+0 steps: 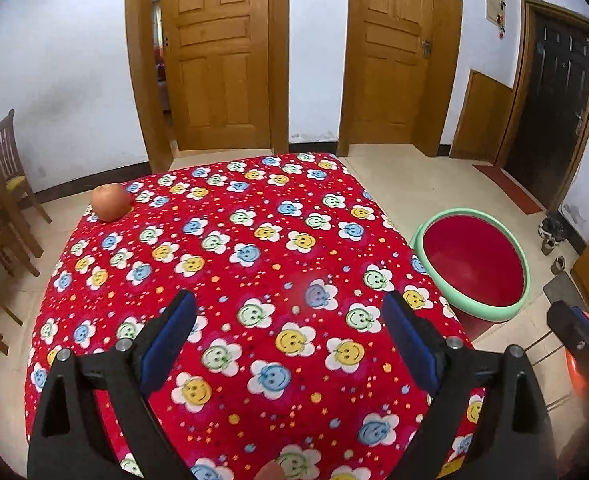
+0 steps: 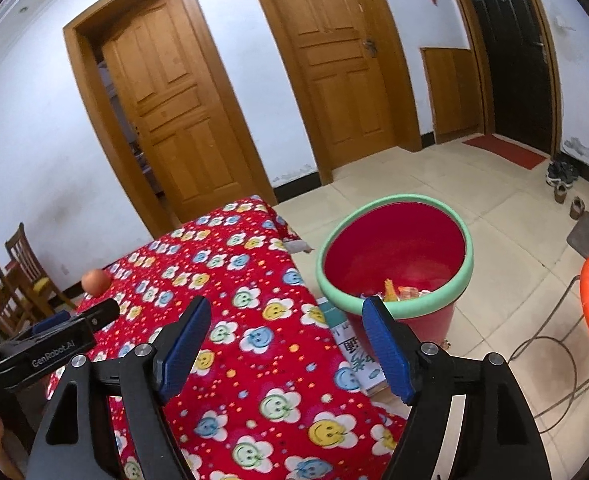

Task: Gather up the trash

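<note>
Two wooden doors behind, tiled floor, tabletop under red smiley-flower cloth. My left claw and right claw both spread wide, holding nothing. Red bucket, green rim, on floor beside tabletop, colourful wrappers inside. Apple at far corner.

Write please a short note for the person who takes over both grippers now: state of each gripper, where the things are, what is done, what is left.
Left gripper: open, holding nothing, above the table.
Right gripper: open, holding nothing, over the table's right edge, near the bucket.
Bucket: on the floor right of the table; some colourful trash already lies inside.
Table: only an apple shows, at the far left corner. No loose trash is visible on the cloth.
Left: probably nothing, unless the apple counts as trash; check the floor beside the bucket.
</note>
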Action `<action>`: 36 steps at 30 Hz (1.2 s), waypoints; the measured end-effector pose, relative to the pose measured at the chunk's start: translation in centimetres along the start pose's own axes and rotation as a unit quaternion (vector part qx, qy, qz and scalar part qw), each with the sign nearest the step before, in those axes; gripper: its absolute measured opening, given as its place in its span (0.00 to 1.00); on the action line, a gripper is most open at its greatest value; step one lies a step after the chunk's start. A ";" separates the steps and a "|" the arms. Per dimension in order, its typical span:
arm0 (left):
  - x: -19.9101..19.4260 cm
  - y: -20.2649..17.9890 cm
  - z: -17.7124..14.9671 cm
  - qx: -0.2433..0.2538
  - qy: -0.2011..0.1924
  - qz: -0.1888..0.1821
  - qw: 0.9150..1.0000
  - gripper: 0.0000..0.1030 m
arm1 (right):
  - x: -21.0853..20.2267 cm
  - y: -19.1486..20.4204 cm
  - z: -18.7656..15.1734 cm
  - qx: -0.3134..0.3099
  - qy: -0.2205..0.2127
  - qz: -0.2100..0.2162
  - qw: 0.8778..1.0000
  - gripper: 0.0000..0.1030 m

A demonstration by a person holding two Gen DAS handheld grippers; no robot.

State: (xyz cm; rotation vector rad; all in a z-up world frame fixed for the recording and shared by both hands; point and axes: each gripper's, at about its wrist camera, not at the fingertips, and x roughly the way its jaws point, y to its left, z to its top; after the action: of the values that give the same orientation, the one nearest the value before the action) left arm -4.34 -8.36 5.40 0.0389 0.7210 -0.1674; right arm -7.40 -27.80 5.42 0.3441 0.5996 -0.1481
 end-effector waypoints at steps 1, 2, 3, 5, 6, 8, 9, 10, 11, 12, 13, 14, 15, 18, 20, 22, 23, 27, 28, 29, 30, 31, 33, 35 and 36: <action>-0.4 0.3 -0.2 -0.003 -0.003 0.001 1.000 0.90 | -0.1 0.3 -0.1 -0.002 -0.001 0.000 1.000 0.76; -0.8 0.5 -0.3 -0.006 -0.006 0.003 1.000 0.90 | -0.3 0.6 -0.2 -0.005 -0.002 0.001 1.000 0.76; -1.1 0.7 -0.4 -0.010 -0.008 0.005 1.000 0.90 | -0.4 0.6 -0.3 -0.007 -0.003 0.002 1.000 0.76; -1.8 1.3 -0.7 -0.017 -0.010 0.009 1.000 0.90 | -0.7 1.0 -0.5 -0.012 -0.004 0.004 1.000 0.76; -2.0 1.5 -0.8 -0.021 -0.011 0.011 1.000 0.90 | -0.9 1.3 -0.6 -0.014 -0.004 0.006 1.000 0.76; -2.5 2.0 -1.0 -0.027 -0.011 0.014 0.999 0.90 | -1.0 1.6 -0.7 -0.018 -0.005 0.008 1.000 0.76; -2.6 2.2 -1.1 -0.029 -0.011 0.015 0.999 0.90 | -1.1 1.8 -0.8 -0.020 -0.005 0.008 1.000 0.76; -2.8 2.5 -1.2 -0.033 -0.011 0.016 0.999 0.90 | -1.1 2.0 -0.8 -0.023 -0.005 0.009 1.000 0.76; -3.0 2.7 -1.3 -0.037 -0.012 0.018 0.999 0.90 | -1.1 2.1 -0.9 -0.024 -0.005 0.010 1.000 0.76; -3.1 2.9 -1.3 -0.039 -0.013 0.019 0.999 0.90 | -1.0 2.3 -0.9 -0.026 -0.004 0.011 1.000 0.76; -3.2 3.1 -1.4 -0.043 -0.014 0.020 0.999 0.90 | -1.0 2.4 -0.9 -0.027 -0.004 0.012 1.000 0.76; -3.3 3.3 -1.4 -0.045 -0.015 0.021 0.999 0.90 | -1.0 2.5 -1.0 -0.028 -0.003 0.013 1.000 0.76; -3.4 3.4 -1.4 -0.047 -0.015 0.022 0.999 0.90 | -1.0 2.6 -1.0 -0.029 -0.003 0.013 0.999 0.76; -3.5 3.8 -1.4 -0.051 -0.018 0.024 0.998 0.90 | -1.0 2.7 -1.1 -0.032 -0.002 0.012 0.999 0.76; -3.6 3.9 -1.5 -0.053 -0.019 0.025 0.998 0.90 | -0.9 2.7 -1.1 -0.032 0.000 0.012 0.999 0.76; -3.6 3.9 -1.5 -0.052 -0.019 0.026 0.998 0.90 | -0.9 2.7 -1.2 -0.032 0.001 0.011 0.999 0.76; -3.6 3.9 -1.5 -0.052 -0.019 0.027 0.998 0.90 | -0.8 2.7 -1.2 -0.031 0.002 0.011 0.999 0.76; -3.6 3.9 -1.5 -0.051 -0.019 0.026 0.998 0.90 | -0.9 2.6 -1.2 -0.030 0.003 0.010 0.999 0.76; -3.6 4.0 -1.5 -0.051 -0.019 0.025 0.998 0.90 | -0.9 2.6 -1.2 -0.030 0.003 0.010 0.999 0.76; -3.6 4.0 -1.5 -0.050 -0.019 0.025 0.998 0.90 | -0.9 2.6 -1.2 -0.030 0.003 0.010 1.000 0.76; -3.7 3.9 -1.5 -0.050 -0.019 0.025 0.998 0.90 | -0.9 2.6 -1.2 -0.029 0.003 0.010 1.000 0.76; -3.7 3.9 -1.5 -0.049 -0.019 0.024 0.998 0.90 | -0.9 2.6 -1.2 -0.030 0.003 0.010 1.000 0.76; -3.7 3.8 -1.5 -0.048 -0.019 0.024 0.998 0.90 | -0.9 2.6 -1.2 -0.030 0.003 0.010 0.999 0.76; -3.7 3.8 -1.6 -0.048 -0.018 0.023 0.998 0.90 | -0.9 2.6 -1.2 -0.030 0.003 0.010 0.999 0.76; -3.7 3.7 -1.5 -0.048 -0.018 0.023 0.998 0.90 | -0.9 2.6 -1.2 -0.030 0.003 0.010 0.999 0.76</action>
State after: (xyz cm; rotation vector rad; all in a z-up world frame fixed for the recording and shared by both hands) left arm -7.45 -4.03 6.59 -0.0387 0.6915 -0.0893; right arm -8.20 -24.93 5.72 0.2924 0.6049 -0.1098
